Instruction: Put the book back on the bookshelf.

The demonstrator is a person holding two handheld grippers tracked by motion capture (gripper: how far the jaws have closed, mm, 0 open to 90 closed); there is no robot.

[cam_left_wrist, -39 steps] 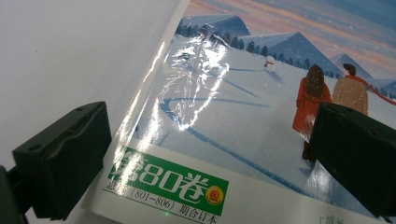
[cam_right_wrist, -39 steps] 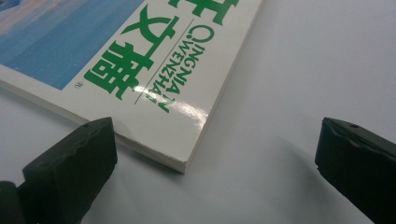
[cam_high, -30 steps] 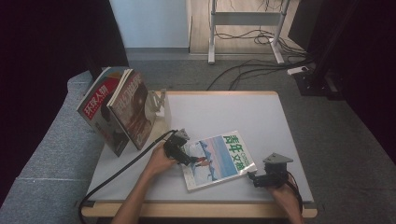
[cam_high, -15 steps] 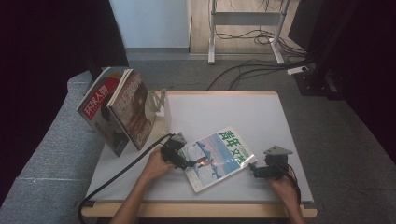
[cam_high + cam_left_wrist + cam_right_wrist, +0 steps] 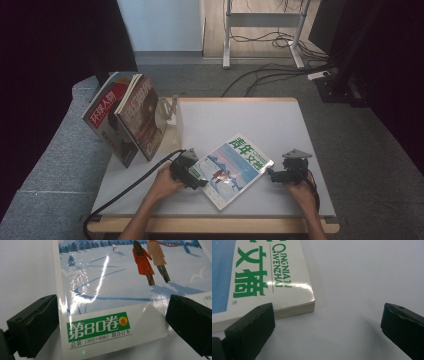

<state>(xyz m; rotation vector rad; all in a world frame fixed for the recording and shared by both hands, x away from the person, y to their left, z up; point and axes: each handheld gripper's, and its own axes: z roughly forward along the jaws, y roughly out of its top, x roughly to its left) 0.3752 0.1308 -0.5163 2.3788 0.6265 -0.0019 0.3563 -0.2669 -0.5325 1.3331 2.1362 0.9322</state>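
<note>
Lying flat near the front edge of the pale grey table, angled with one corner toward the front: a glossy white paperback magazine with a snowy cover picture and green Chinese title lettering. Having turned a little since a second ago, with the titled end swinging toward the back right and the far corner lifting away from the right hand. Resting at the magazine's left end, the black left gripper, jaws spread wide to either side of the lower cover in the left gripper view, straddling the green label strip without pinching anything. Hovering just beside the magazine's right corner, the black right gripper under its grey three-cornered plate, jaws likewise gaping and holding nothing, one jaw overlapping the page-block edge in the right gripper view, the other over bare table; contact there impossible to confirm. Having crept inward and toward the book over the last second, apparently nudging or lining up rather than lifting. Standing well apart by the back left corner: two upright magazines, one red-covered, one brown-covered, leaning against a cream bookend stand. Suggesting, as a guess, a squaring-up ahead of a two-sided pickup, possibly for shelving beside the others; no grasp yet made.
</note>
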